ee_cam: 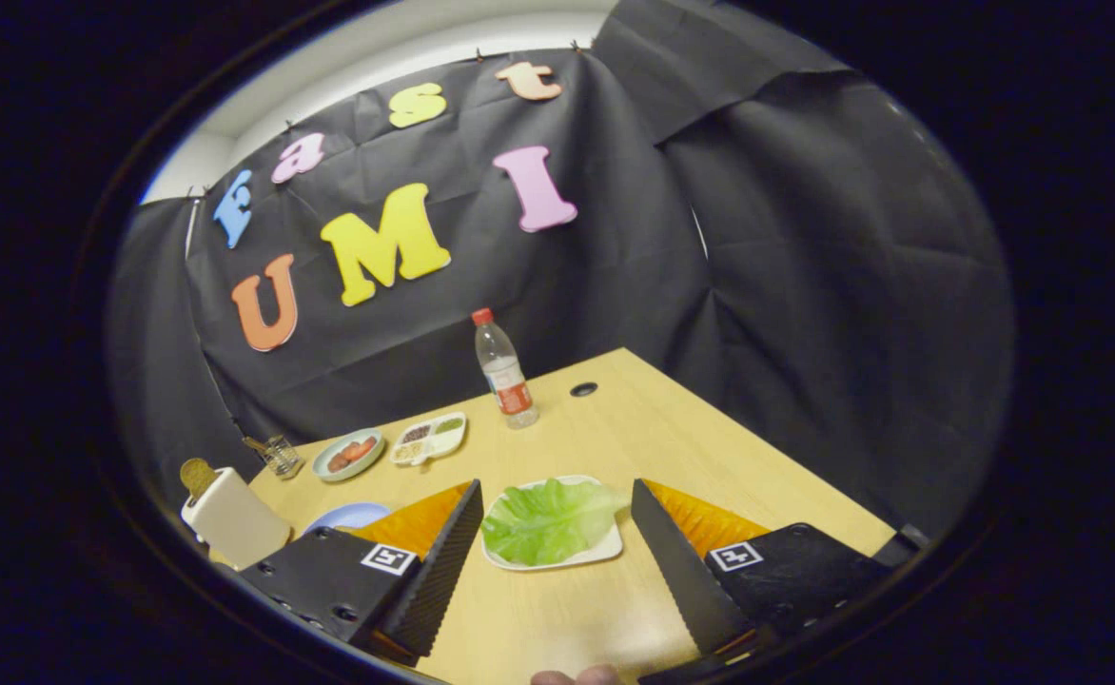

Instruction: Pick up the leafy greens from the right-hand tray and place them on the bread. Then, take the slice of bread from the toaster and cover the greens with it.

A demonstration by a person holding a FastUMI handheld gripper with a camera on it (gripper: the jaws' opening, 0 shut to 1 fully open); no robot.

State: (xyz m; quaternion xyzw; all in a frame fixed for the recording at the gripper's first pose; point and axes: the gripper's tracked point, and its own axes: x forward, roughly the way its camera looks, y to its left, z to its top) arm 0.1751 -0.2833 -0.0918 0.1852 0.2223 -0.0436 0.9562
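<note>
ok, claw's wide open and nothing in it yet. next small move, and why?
Probably ease the claw forward and down onto the lettuce. Its fingers stand wide apart and hold nothing, the leaf lies on the white tray between the fingertips and just ahead of them, and the toaster with its bread comes later, off to the side.

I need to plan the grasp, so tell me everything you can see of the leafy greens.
The leafy greens look like one broad, light green lettuce leaf with pale veins and a crinkled, slightly glossy surface. It lies flat on a small white tray on the wooden table, covering most of the tray, one edge reaching past the rim. It sits between and just ahead of the tips of the open gripper, whose fingers do not touch it.
</note>
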